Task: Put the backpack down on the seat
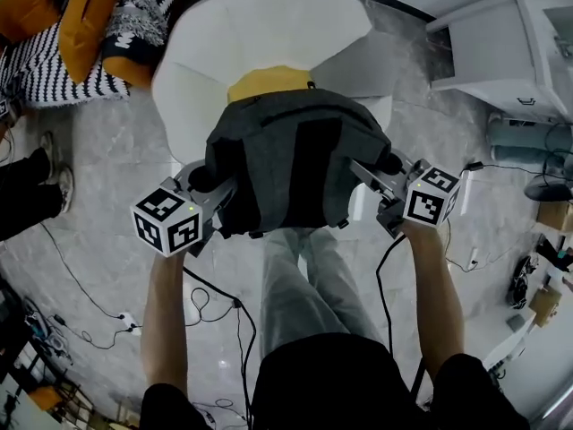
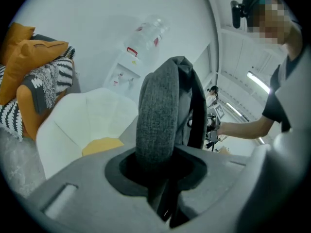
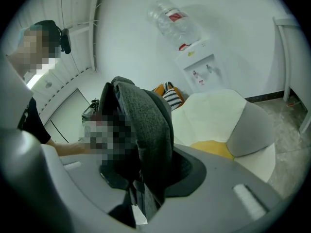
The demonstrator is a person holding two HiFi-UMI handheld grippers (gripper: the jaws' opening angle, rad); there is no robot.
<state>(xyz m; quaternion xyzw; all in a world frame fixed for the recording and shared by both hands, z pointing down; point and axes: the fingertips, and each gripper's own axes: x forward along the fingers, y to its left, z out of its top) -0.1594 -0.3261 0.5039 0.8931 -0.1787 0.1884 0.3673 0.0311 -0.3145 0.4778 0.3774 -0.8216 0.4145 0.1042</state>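
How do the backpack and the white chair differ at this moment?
The backpack is dark grey fabric; the chair is white with a yellow seat cushion. The backpack is clamped at its sides by the left tongs and right tongs; nothing grips the chair. In the head view the backpack overlaps the chair's seat, hiding most of the cushion.

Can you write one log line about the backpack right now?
left tongs: shut on backpack | right tongs: shut on backpack | backpack: held over white chair | yellow seat cushion: partly showing

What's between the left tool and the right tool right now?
The grey backpack, gripped on opposite sides by the left tool and right tool; the head view shows it.
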